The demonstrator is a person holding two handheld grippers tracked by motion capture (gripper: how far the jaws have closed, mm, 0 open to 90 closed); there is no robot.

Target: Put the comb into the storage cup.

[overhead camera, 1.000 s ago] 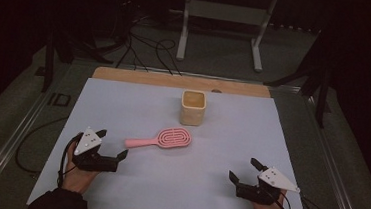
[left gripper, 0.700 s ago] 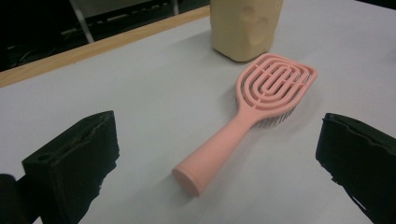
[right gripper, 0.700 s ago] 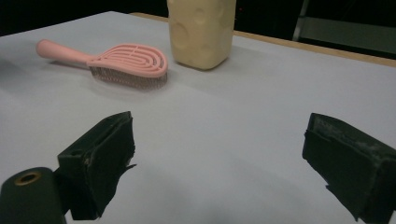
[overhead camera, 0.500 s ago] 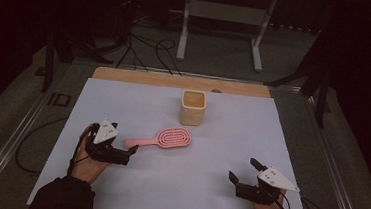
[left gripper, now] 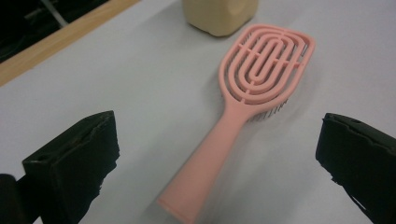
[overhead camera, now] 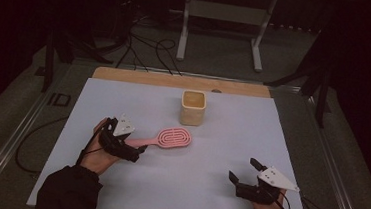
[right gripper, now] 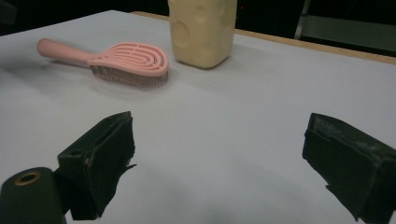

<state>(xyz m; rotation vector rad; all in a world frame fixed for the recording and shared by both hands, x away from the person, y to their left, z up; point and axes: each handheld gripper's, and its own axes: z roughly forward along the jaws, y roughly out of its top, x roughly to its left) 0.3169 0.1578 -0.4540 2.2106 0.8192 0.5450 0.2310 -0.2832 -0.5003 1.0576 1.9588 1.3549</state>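
Observation:
A pink hairbrush [overhead camera: 173,137] lies bristles down on the pale blue mat [overhead camera: 123,99], its handle pointing left. My left gripper [overhead camera: 139,152] sits at the handle's end. In the left gripper view it [left gripper: 217,137] is open, with the brush [left gripper: 261,70] running away between the jaws and the handle's tip lying between them, untouched. A cream cup [overhead camera: 193,107] stands upright just behind the brush head. My right gripper [overhead camera: 242,170] rests open near the front right of the mat; in its own view it [right gripper: 219,135] holds nothing and faces the brush [right gripper: 130,60] and the cup [right gripper: 203,30].
A wooden strip [overhead camera: 175,80] runs along the mat's far edge. Beyond the table stand a metal frame [overhead camera: 220,17] and cables [overhead camera: 143,46] on the dark floor. Bare mat lies between the two grippers and to the right of the cup.
My left gripper has moved right and forward, up to the brush handle's end. The right gripper, the brush and the cup have stayed put.

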